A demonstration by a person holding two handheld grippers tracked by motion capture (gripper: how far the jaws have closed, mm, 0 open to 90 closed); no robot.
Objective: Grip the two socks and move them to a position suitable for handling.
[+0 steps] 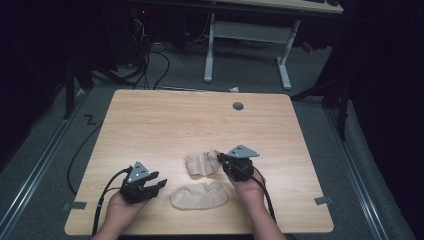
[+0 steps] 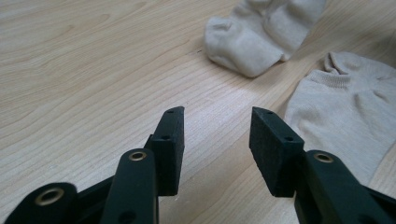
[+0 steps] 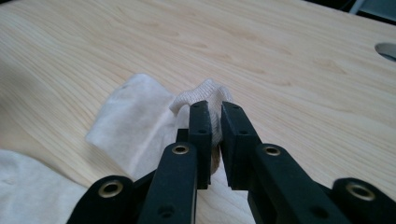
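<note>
Two beige ankle socks lie on the wooden table. The farther sock [image 1: 201,163] is bunched, and my right gripper [image 1: 223,160] is shut on its cuff edge; the right gripper view shows the ribbed cuff [image 3: 211,95] pinched between the black jaws [image 3: 216,112]. The nearer sock [image 1: 199,195] lies flat close to the front edge. My left gripper [image 1: 159,182] rests just left of that flat sock, open with nothing between its fingers. In the left gripper view its jaws [image 2: 217,122] stand apart, the flat sock [image 2: 348,116] lies at right and the bunched sock [image 2: 261,32] beyond.
A round grey grommet [image 1: 238,106] sits near the table's far edge. The table [image 1: 165,120] is bare wood beyond the socks. Behind it stand a white desk frame [image 1: 247,35] and loose cables on the floor [image 1: 150,60].
</note>
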